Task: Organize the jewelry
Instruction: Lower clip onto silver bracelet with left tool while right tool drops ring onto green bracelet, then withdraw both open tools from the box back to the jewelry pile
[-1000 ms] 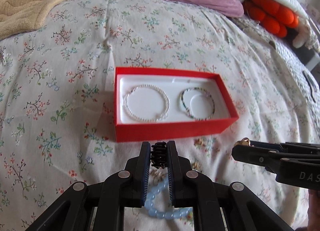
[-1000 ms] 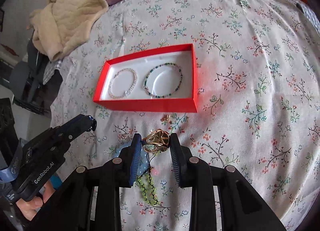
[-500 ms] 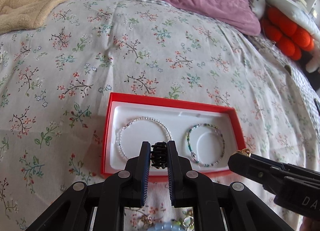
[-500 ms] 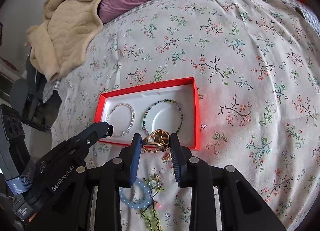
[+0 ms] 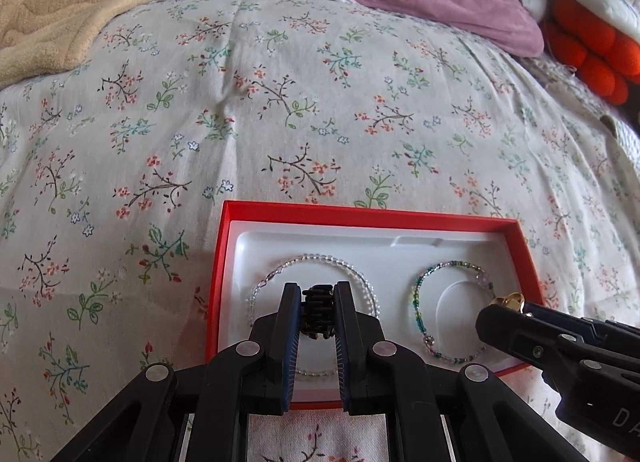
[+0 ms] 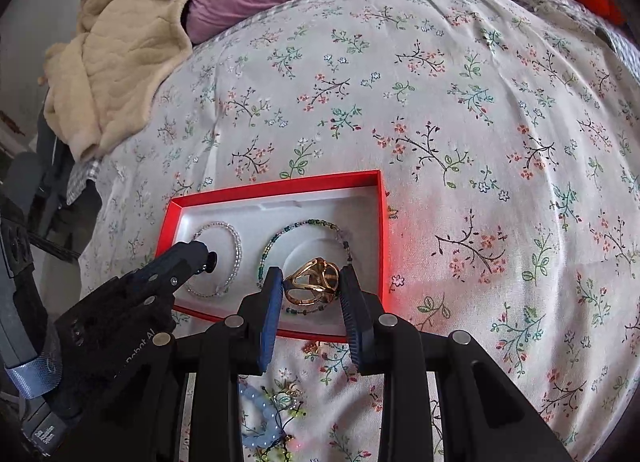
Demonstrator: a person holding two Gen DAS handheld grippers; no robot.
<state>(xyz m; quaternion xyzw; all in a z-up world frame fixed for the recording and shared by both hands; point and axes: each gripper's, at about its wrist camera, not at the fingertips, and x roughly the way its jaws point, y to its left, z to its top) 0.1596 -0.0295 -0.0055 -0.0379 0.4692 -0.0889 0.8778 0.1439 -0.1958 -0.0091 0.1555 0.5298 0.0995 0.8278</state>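
Two bracelets (image 5: 316, 318) already lie in the red box (image 5: 372, 213). Left hand-held gripper (image 5: 317, 308) pinches a black clip (image 5: 318, 314); right hand-held gripper (image 6: 312, 286) pinches a gold ring (image 6: 312, 282), both above the box. At 6 o'clock, loose beads (image 6: 260, 418) remain on the bed (image 6: 480, 141).

Red box (image 5: 524, 258) lies open on the bedspread, clear bead bracelet (image 6: 236, 250) left, green bead bracelet (image 5: 418, 314) right, both flat.

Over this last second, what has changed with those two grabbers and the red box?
Both grippers travelled from the bedspread to over the red box. The left gripper carries its black hair claw above the clear bead bracelet; the right gripper carries its gold ring above the green bead bracelet. Grips unchanged; box and bracelets stayed put.
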